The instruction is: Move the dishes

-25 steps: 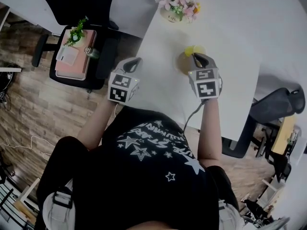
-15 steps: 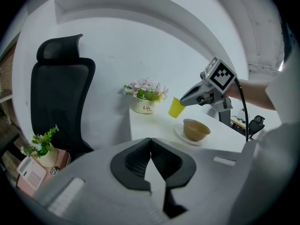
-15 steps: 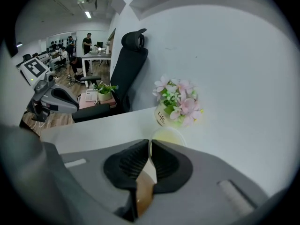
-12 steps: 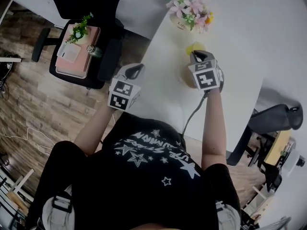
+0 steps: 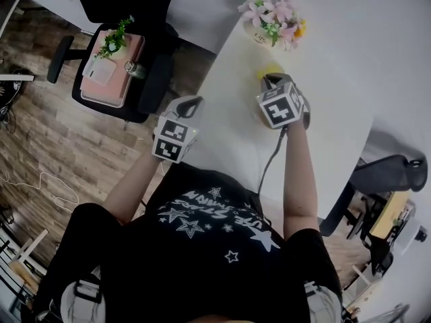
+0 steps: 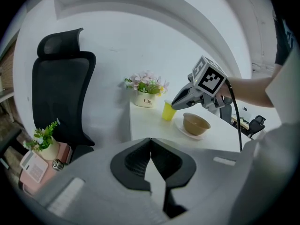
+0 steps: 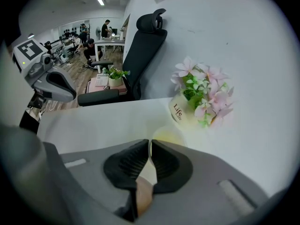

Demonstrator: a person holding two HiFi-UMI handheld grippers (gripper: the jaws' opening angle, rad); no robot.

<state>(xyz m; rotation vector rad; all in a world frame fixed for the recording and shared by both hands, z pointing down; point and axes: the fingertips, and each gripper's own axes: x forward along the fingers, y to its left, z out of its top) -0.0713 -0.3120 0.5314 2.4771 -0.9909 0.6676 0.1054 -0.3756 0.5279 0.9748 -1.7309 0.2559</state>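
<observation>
While the bowl (image 6: 196,123) sits untouched on its plate (image 6: 186,131), on the near side of the flower pot (image 6: 143,99) with the yellow cup (image 6: 168,110) standing between pot and bowl, the right gripper (image 6: 175,105) has dipped and rolled over the last second. Its tips now hang just above the cup's rim and the bowl's edge. Its jaws are pressed together with nothing in them; a tan sliver behind them in the right gripper view is probably the bowl below. I judge this an approach only, since the jaws must part before any dish can be taken. The bowl stands upright, mouth up. Being round, it has no long axis but the vertical one. The left gripper (image 6: 150,140), also clenched and empty, hovers farthest from the flower pot, near the table's (image 6: 145,125) edge.
</observation>
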